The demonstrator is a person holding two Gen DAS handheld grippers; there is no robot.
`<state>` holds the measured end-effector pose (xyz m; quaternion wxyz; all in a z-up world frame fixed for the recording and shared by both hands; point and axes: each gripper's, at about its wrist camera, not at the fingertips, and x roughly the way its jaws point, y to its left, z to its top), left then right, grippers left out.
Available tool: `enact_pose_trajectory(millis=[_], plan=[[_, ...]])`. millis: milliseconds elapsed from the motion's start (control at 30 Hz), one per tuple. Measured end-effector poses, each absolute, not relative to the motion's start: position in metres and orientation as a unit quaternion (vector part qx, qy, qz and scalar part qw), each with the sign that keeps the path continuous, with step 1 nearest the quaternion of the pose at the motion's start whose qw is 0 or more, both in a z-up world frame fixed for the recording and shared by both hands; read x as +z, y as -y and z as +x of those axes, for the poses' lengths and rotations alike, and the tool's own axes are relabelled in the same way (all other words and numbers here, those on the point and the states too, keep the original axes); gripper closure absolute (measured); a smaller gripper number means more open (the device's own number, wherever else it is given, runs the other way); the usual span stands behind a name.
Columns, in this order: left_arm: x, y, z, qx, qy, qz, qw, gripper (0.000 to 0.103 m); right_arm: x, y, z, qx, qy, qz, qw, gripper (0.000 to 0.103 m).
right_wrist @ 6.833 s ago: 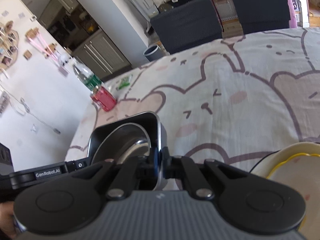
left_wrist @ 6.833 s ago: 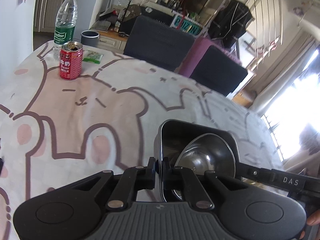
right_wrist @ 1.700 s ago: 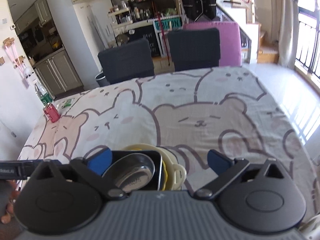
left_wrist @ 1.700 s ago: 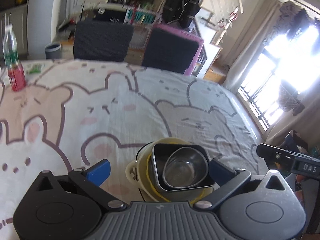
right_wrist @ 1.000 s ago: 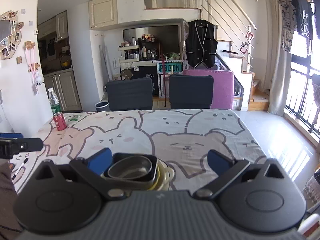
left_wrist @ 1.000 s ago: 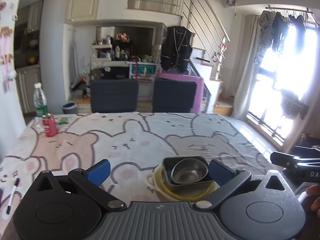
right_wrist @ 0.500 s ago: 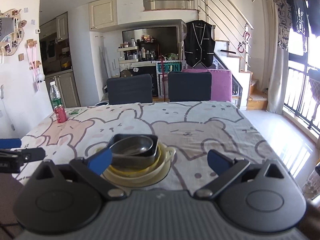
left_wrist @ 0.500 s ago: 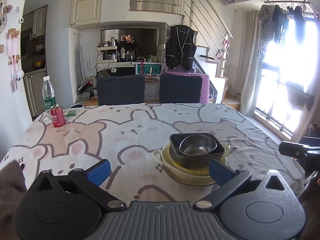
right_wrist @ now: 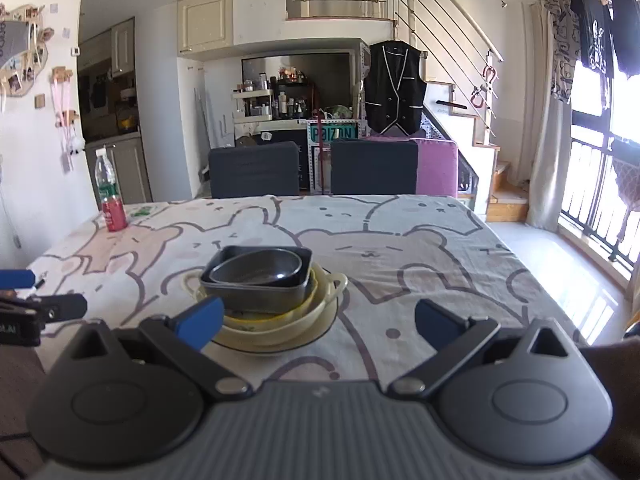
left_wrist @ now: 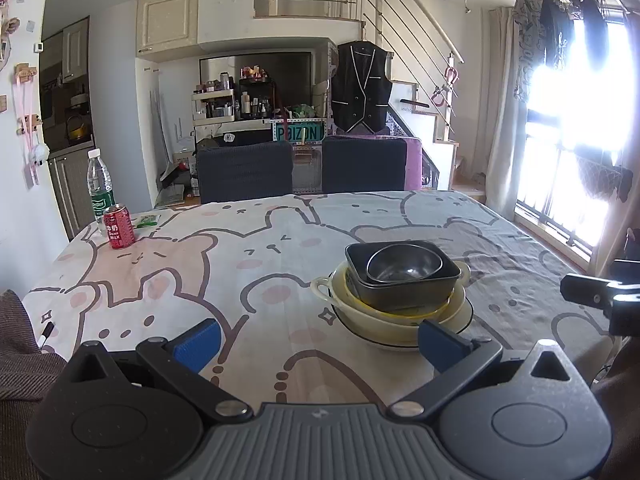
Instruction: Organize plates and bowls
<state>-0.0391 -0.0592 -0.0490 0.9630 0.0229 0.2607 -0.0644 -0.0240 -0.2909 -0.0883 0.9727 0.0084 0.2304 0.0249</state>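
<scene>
One stack of dishes stands on the table. A round steel bowl nests in a black square bowl. That sits in a cream handled bowl on a black-rimmed plate. My left gripper is open, held back from the stack near the table's front edge. My right gripper is open too, with the stack just beyond its left fingertip. Neither holds anything. The right gripper's tip shows at the left view's right edge.
A red can and a water bottle stand at the table's far left corner, beside a green packet. Two dark chairs face the far edge. A pen lies near the left front.
Both grippers, earlier shut on the black square bowl, have set it in the cream bowl, opened, and pulled back and down toward the table's front edge.
</scene>
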Motion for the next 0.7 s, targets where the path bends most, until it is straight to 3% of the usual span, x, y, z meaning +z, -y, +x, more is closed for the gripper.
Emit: enact_pose_trajectory(millis=[700], plan=[[-0.0503,0.0595,-0.0400,-0.065,-0.263,0.018,0.962,0.000,-0.0905,0.2881,-0.0262,0.018,-0.228,0.003,0.974,0.000]])
